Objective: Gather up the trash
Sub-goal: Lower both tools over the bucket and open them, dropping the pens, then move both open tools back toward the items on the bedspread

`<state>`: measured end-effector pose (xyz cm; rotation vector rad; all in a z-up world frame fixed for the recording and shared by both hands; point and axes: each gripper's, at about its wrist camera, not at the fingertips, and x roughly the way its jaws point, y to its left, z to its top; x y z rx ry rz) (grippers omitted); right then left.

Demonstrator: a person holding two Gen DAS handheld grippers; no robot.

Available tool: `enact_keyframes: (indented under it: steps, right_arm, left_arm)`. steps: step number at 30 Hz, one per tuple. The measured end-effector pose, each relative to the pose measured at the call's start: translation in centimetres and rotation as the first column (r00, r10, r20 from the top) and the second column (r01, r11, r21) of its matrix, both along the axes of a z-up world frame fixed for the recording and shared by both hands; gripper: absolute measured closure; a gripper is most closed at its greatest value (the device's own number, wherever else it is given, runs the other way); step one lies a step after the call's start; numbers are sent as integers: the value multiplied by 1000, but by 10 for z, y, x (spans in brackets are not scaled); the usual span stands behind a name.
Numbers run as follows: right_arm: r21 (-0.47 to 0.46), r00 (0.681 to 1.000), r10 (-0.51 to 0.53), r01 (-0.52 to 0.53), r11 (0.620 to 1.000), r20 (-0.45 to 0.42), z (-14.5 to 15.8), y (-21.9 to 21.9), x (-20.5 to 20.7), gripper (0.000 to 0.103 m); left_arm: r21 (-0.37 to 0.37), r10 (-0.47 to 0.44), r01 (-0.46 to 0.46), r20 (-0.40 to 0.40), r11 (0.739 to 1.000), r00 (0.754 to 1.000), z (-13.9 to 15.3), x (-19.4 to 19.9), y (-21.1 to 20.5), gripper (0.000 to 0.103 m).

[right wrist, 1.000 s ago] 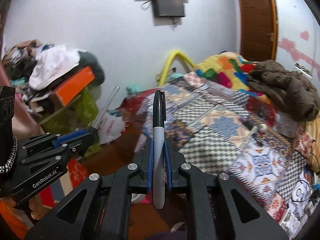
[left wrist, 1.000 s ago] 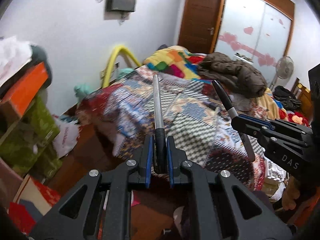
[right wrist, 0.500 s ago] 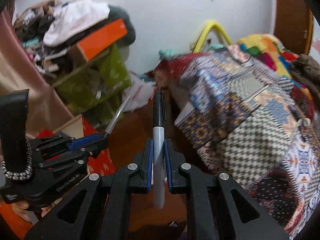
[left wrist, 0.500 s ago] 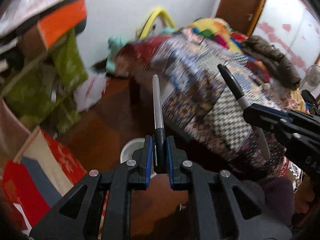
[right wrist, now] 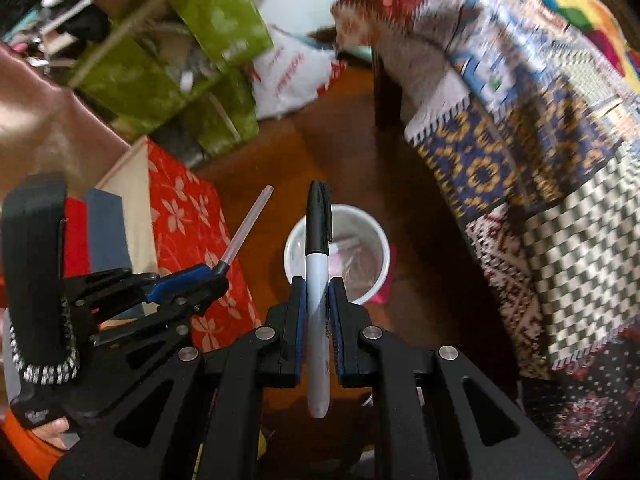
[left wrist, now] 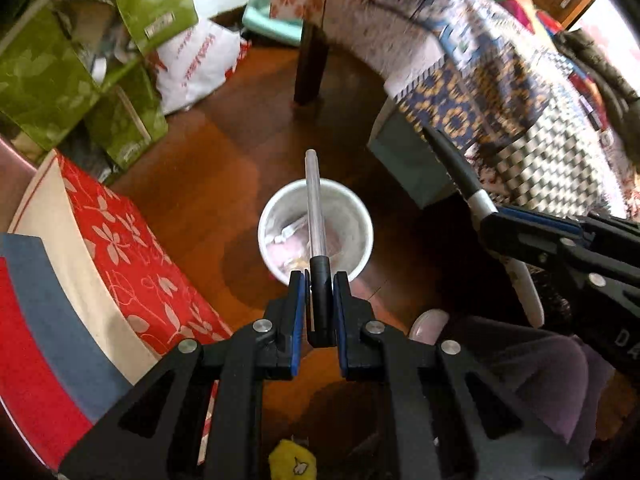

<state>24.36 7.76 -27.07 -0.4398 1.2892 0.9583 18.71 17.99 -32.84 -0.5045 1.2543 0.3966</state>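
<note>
My left gripper [left wrist: 319,286] is shut on a clear-barrelled pen [left wrist: 313,204] with a black end, pointing forward over a white bin [left wrist: 360,216] on the wooden floor. The bin holds some scraps. My right gripper [right wrist: 318,290] is shut on a marker [right wrist: 317,280] with a black cap and white body, also above the white bin [right wrist: 378,236]. The right gripper [left wrist: 496,222] with the marker [left wrist: 460,168] shows at the right of the left wrist view. The left gripper [right wrist: 218,270] with the pen [right wrist: 248,224] shows at the left of the right wrist view.
A bed with a patchwork quilt [left wrist: 500,64] and a dark bed leg [left wrist: 310,68] stand at the right. Green bags [left wrist: 52,68], a white plastic bag [left wrist: 196,60] and a red flowered box [left wrist: 124,248] crowd the left.
Both grippers have tipped down from the bed and wall toward the floor. The white bin has come under both held pens. Both grips are unchanged.
</note>
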Motion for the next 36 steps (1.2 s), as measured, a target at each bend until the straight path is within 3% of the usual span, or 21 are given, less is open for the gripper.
enact_keyframes:
  steps: [10, 16, 18, 21, 28, 36]
  right_arm:
    - [-79, 997, -25, 20, 997, -67, -42, 34, 25, 92]
    - [-56, 994, -28, 22, 998, -106, -40, 38, 36, 92]
    - [-55, 991, -34, 27, 998, -126, -41, 38, 39, 89]
    - [-56, 992, -38, 31, 998, -123, -39, 35, 41, 86]
    - [-64, 999, 7, -10, 998, -48, -21, 19, 30, 85]
    - [17, 999, 4, -5, 1000, 33, 24, -9, 20, 85]
  left_arm:
    - [-105, 58, -63, -52, 993, 997, -37, 18, 31, 91]
    - [-93, 64, -69, -57, 993, 996, -37, 32, 41, 89]
    - [-79, 66, -70, -59, 994, 996, -37, 33, 42, 81]
    - [-71, 68, -72, -55, 995, 996, -34, 29, 41, 79]
    - [-35, 64, -65, -28, 997, 998, -13, 14, 35, 79]
    - [37, 53, -56, 63, 998, 997, 42, -1, 19, 79]
